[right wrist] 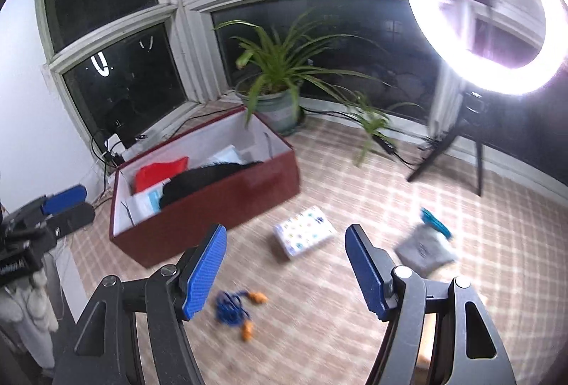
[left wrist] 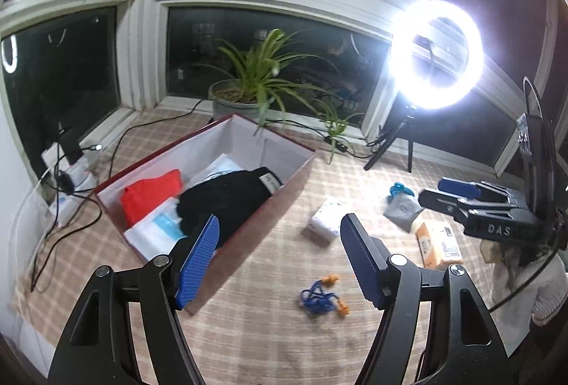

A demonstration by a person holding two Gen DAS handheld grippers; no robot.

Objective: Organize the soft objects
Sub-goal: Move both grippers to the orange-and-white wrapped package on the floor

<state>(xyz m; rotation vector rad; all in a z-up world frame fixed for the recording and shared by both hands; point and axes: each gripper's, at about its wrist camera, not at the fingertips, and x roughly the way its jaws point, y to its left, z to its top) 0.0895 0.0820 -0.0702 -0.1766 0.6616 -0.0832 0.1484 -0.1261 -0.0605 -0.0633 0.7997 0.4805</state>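
Both tools, left tool [left wrist: 278, 255] and right tool [right wrist: 285, 266], gape wide and empty above the checked tabletop [left wrist: 269, 324]; a black garment [left wrist: 227, 198] lies in the red cardboard box [left wrist: 284, 186] near the dark windows [left wrist: 269, 54].

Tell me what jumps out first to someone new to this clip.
The glaring ring light on its tripod, far right by the dark window. Next the open red box on the checked cloth, holding a black garment and a red cloth. A potted plant stands behind it.
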